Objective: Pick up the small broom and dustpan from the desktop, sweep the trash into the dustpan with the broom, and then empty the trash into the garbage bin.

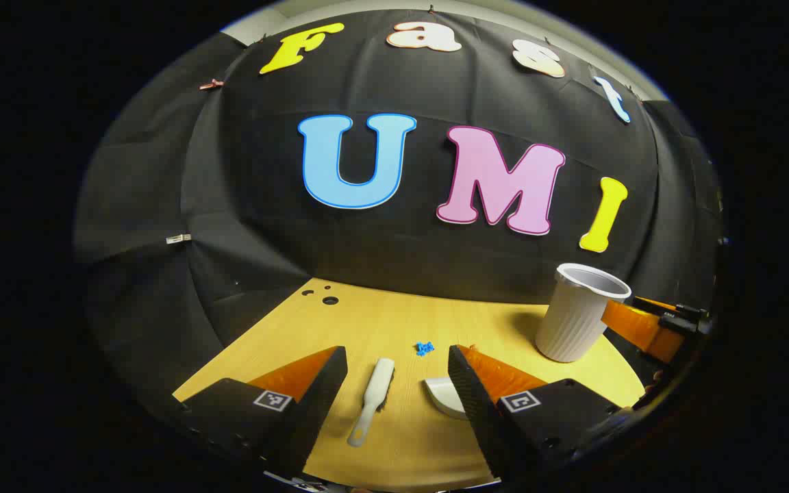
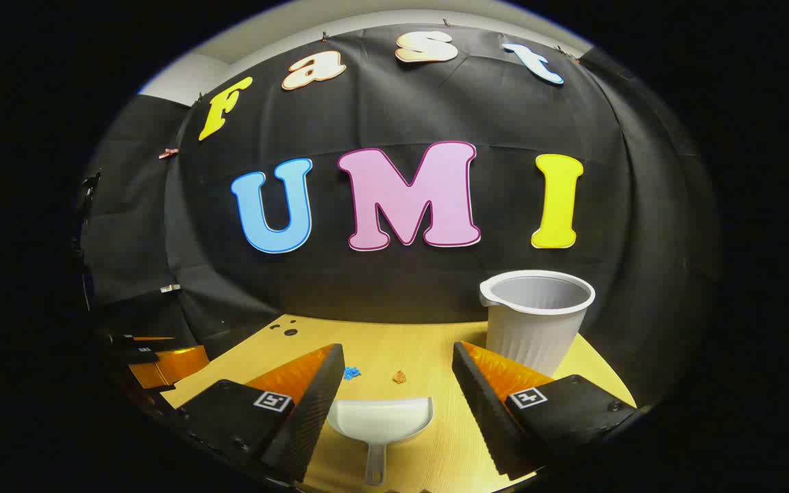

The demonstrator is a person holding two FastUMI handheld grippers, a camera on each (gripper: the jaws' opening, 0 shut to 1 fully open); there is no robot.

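While both tongs, left [image 1: 398, 383] and right [image 2: 398, 383], are hanging wide and empty, nothing is getting swept yet. Broom [image 1: 374, 398] and dustpan [image 2: 379, 421] are lying on the bench [image 1: 367, 322] near the white bin [image 2: 537, 318], scraps [image 1: 424, 348] sitting beyond the broom.

table [image 1: 394, 322]: smooth light wood | bin [image 2: 537, 322]: white ribbed plastic, matt | dustpan [image 2: 379, 418]: smooth white plastic | broom [image 1: 374, 397]: white plastic | wall [image 2: 394, 109]: black matt cloth
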